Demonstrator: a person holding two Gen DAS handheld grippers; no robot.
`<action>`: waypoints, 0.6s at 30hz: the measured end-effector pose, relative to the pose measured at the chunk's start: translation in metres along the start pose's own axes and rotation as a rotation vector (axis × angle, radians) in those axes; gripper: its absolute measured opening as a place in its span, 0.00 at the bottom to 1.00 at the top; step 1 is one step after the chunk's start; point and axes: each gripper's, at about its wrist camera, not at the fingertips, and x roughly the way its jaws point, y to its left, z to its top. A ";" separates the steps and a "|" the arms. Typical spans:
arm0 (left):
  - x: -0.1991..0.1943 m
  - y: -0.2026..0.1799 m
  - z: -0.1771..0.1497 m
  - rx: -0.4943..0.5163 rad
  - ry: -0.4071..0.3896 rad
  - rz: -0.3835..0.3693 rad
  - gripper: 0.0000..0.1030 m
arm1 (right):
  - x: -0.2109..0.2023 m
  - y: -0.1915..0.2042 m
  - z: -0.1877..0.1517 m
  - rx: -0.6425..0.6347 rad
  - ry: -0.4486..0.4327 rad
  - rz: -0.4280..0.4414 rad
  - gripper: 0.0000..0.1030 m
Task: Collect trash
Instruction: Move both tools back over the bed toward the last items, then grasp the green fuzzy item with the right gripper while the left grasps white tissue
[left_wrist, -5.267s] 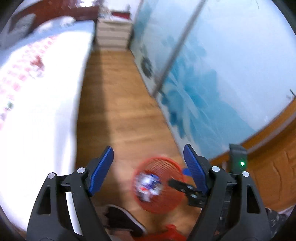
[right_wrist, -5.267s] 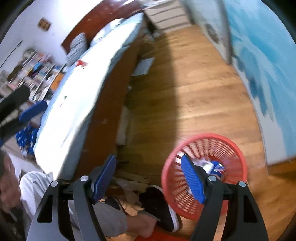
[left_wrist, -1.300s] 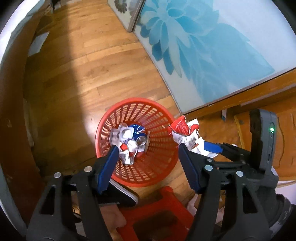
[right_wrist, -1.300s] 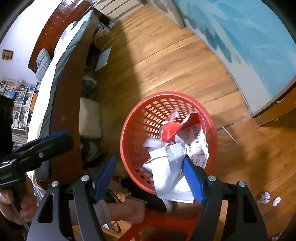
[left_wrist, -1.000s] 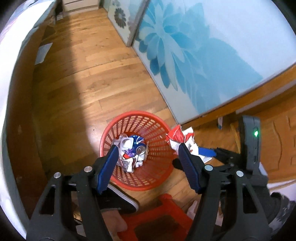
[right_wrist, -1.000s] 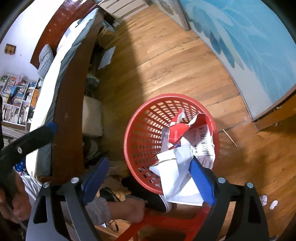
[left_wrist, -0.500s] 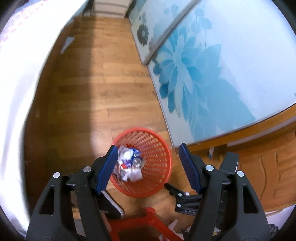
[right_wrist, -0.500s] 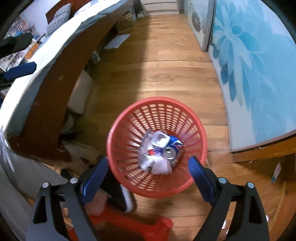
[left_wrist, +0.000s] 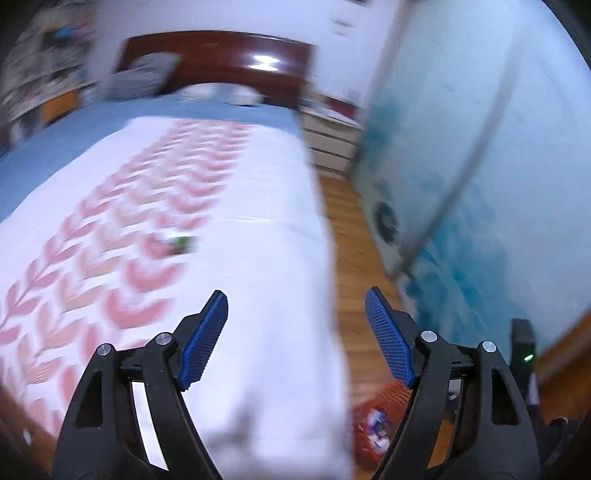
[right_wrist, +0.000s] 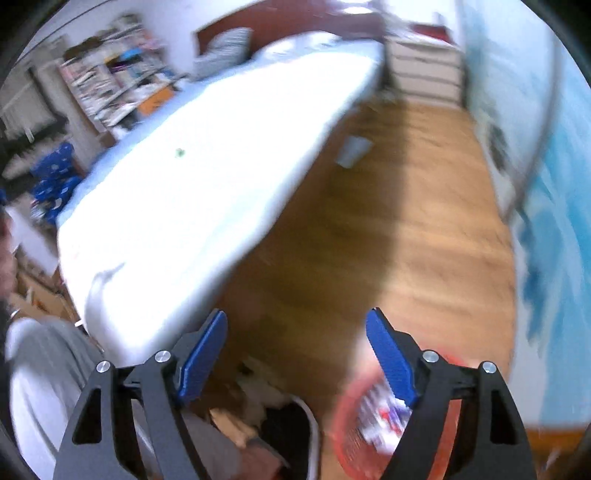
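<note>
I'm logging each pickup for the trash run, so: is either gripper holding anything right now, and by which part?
Nothing is held. The left gripper and the right gripper both stand open with only air between their blue pads.

Black grippers (left_wrist: 295, 321), blue ribbed pads (left_wrist: 388, 338), seemingly grey clothing (right_wrist: 40, 369)

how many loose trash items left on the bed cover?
1 that shows: a small red-green scrap on the patterned bed cover, a green speck in the right wrist view. Both views are blurred, so others may be missed.
</note>
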 end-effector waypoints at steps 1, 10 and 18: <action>0.000 0.020 0.002 -0.040 0.012 0.018 0.74 | 0.006 0.013 0.016 -0.021 -0.008 0.012 0.71; 0.003 0.140 0.008 -0.226 0.077 0.109 0.74 | 0.113 0.144 0.176 -0.210 -0.037 0.116 0.57; 0.026 0.191 0.017 -0.361 0.103 0.054 0.74 | 0.221 0.218 0.252 -0.244 0.036 0.092 0.40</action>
